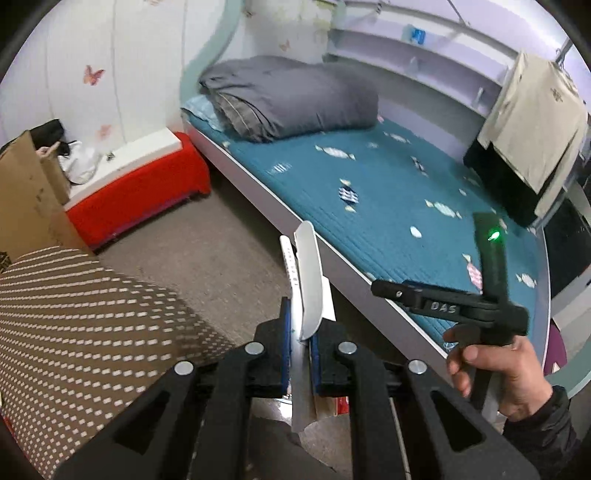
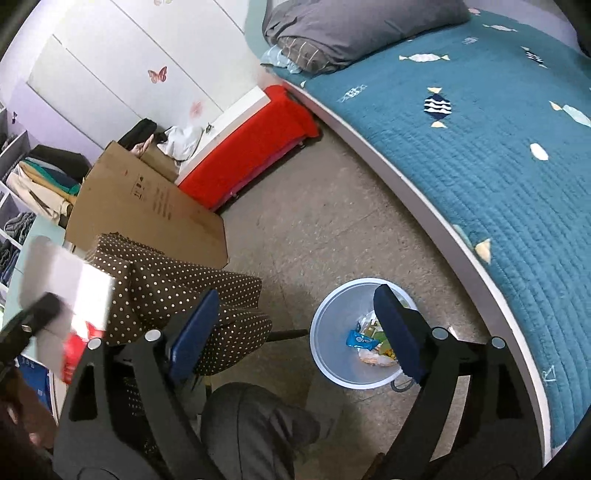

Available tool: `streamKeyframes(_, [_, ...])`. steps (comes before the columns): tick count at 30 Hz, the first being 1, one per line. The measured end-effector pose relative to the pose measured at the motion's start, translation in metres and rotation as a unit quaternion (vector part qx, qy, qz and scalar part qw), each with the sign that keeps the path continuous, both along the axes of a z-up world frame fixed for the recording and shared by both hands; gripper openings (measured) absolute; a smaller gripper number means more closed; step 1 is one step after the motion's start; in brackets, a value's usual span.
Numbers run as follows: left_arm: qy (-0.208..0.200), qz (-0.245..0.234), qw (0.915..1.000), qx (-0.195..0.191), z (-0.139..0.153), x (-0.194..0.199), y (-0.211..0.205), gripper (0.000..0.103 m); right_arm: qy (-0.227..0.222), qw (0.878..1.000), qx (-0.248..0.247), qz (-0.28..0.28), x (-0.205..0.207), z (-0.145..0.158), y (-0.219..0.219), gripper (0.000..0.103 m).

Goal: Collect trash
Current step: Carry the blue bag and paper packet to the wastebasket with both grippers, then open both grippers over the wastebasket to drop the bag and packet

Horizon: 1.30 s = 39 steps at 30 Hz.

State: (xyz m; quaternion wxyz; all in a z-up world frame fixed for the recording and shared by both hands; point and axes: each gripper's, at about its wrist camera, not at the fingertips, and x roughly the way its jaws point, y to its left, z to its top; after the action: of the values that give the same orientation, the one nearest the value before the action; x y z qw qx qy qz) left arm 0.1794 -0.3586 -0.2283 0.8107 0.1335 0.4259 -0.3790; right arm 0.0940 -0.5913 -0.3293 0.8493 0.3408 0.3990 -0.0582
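"DAS" reads in pale letters on the black handle of the right claw [image 1: 380, 288], gripped by the right hand [image 1: 506, 373]. The left claw [image 1: 300, 343] pinches a flat white-and-silver wrapper [image 1: 308, 280] between blue pads, above bare floor just off the teal quilted bed's white edge [image 1: 354, 273]. The right claw [image 2: 295, 332] gapes wide and empty over a round pale-blue trash bin [image 2: 328, 332] holding a blue packet and other wrappers, on open floor between the bed and a brown polka-dot cushion [image 2: 177, 280].

A grey speckled floor [image 2: 325, 236] is seen bearing a white trash bin [image 2: 332, 369] with wrappers inside near the bed [image 2: 480, 147], on which a folded grey quilt [image 2: 351, 29] is laid at the far end.
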Motion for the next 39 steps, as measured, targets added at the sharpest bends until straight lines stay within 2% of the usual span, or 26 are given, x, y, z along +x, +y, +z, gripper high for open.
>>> streamKeyframes(6, [0.015, -0.015, 0.9995, 0.022, -0.023, 0.005, -0.033, 0.014, -0.005, 1.0, 0.002, -0.01, -0.008, 0.005, -0.007, 0.085])
streamKeyframes(7, [0.011, -0.013, 0.9995, 0.028, -0.026, 0.007, -0.036, 0.025, -0.007, 1.0, 0.002, -0.011, -0.009, 0.007, -0.007, 0.085])
streamKeyframes(8, [0.007, -0.015, 0.9994, 0.031, -0.028, 0.007, -0.04, 0.049, -0.009, 1.0, 0.002, -0.012, -0.01, 0.008, -0.006, 0.085])
streamKeyframes(9, [0.006, -0.016, 0.9993, 0.033, -0.029, 0.008, -0.043, 0.064, -0.01, 1.0, 0.002, -0.012, -0.011, 0.009, -0.005, 0.085])
streamKeyframes(10, [0.002, -0.012, 0.9994, 0.033, -0.03, 0.009, -0.043, 0.086, -0.011, 1.0, 0.002, -0.011, -0.011, 0.01, -0.005, 0.085])
streamKeyframes(11, [-0.007, -0.005, 0.9995, 0.03, -0.028, 0.01, -0.04, 0.09, -0.012, 1.0, 0.003, -0.01, -0.011, 0.01, -0.004, 0.085])
streamKeyframes(15, [-0.018, 0.008, 0.9993, 0.033, -0.022, 0.009, -0.034, 0.091, -0.016, 1.0, 0.001, -0.002, -0.011, 0.013, 0.002, 0.088])
streamKeyframes(18, [-0.028, 0.017, 0.9991, 0.027, -0.014, 0.008, -0.023, 0.092, -0.016, 1.0, -0.002, 0.003, -0.009, 0.015, 0.01, 0.096])
streamKeyframes(24, [-0.044, 0.04, 0.9981, 0.016, 0.005, 0.002, 0.007, 0.093, -0.009, 1.0, -0.019, 0.01, -0.003, 0.024, 0.027, 0.097])
streamKeyframes(39, [-0.075, 0.097, 0.9922, -0.021, 0.049, -0.012, 0.078, 0.093, -0.051, 0.995, -0.056, 0.066, 0.014, 0.08, 0.087, 0.097])
